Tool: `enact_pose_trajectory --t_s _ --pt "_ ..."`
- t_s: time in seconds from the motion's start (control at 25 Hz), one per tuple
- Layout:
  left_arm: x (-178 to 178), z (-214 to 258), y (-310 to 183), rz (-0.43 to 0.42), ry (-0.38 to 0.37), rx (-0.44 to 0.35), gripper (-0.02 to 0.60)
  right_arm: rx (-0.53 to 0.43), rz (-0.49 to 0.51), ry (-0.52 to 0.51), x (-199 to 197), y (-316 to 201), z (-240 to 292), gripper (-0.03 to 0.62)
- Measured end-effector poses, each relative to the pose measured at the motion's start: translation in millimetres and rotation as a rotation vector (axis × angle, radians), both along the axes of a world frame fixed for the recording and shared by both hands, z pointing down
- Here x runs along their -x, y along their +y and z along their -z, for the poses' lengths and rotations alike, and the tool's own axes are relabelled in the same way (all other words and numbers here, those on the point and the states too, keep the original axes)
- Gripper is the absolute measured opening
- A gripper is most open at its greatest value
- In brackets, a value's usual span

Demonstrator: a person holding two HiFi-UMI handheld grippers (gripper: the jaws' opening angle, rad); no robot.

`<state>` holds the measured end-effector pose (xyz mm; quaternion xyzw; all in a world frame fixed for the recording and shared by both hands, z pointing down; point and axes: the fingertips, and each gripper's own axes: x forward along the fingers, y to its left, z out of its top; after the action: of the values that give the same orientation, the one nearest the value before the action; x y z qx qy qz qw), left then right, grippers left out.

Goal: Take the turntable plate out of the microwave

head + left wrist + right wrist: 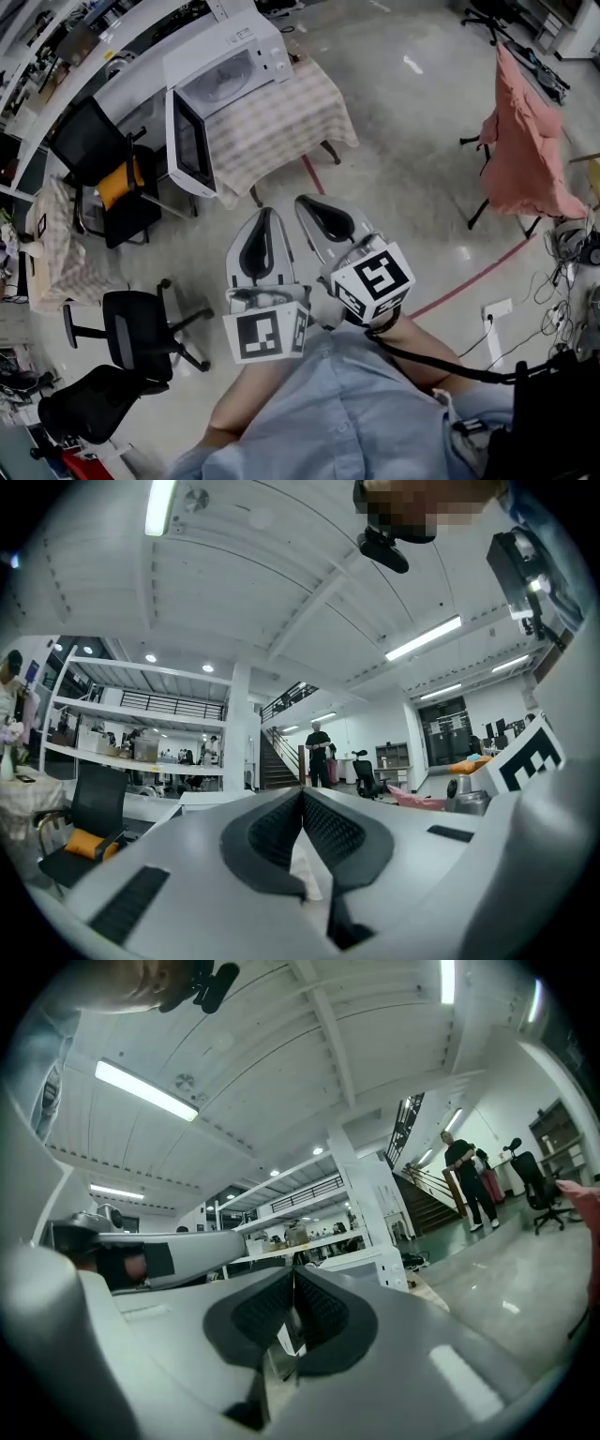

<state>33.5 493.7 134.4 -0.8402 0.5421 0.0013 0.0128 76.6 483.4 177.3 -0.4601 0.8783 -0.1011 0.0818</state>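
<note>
- Head view: the microwave (246,42) sits on a checked-cloth bench (286,122) with its door (190,142) swung open. The turntable plate (225,82) is a pale round disc lying inside the microwave. The left gripper (265,217) and right gripper (307,202) are side by side, well apart from the microwave.
- Left gripper view: jaws pressed together, nothing between them.
- Right gripper view: same deal, jaws together and empty.

White box-shaped microwave (230,61) upright on table (291,117) draped in checked cloth. Dark-windowed door (190,145) swung wide open on left side. Pale cavity facing out; turntable plate too small to make out.
</note>
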Motion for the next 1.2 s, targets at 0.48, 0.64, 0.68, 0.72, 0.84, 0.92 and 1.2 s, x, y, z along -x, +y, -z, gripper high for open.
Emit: enact_pose_trajectory --t_s 0.48,0.64,0.68,0.72,0.84,0.92,1.2 --pt "-5.8 -8.2 -36.0 0.022 0.015 -0.002 0.008 -0.019 0.047 -0.012 -6.2 -30.5 -7.3 -0.001" --pt "3.8 -8.1 -74.4 0.034 0.043 -0.010 0.008 -0.020 0.055 -0.011 -3.9 -59.3 -6.6 -0.002" --pt "6.1 -7.9 -84.8 0.036 0.052 -0.010 0.008 -0.015 0.052 -0.004 -3.3 -68.0 -8.0 -0.002" --pt "8.2 -7.7 -94.9 0.037 0.059 -0.009 0.008 -0.010 0.049 0.002 -2.3 -77.1 -9.5 -0.002" --pt "15.1 -8.1 -122.8 0.027 0.072 -0.007 0.008 0.004 0.040 0.005 5.5 -106.9 -12.7 -0.002" --pt "20.9 -9.8 -140.2 0.009 0.070 0.001 0.008 0.011 0.041 0.004 15.3 -128.2 -12.8 -0.002" --pt "56.6 -7.5 -204.9 0.019 0.097 0.004 0.008 0.012 0.062 0.024 53.6 -196.8 -8.7 -0.002"
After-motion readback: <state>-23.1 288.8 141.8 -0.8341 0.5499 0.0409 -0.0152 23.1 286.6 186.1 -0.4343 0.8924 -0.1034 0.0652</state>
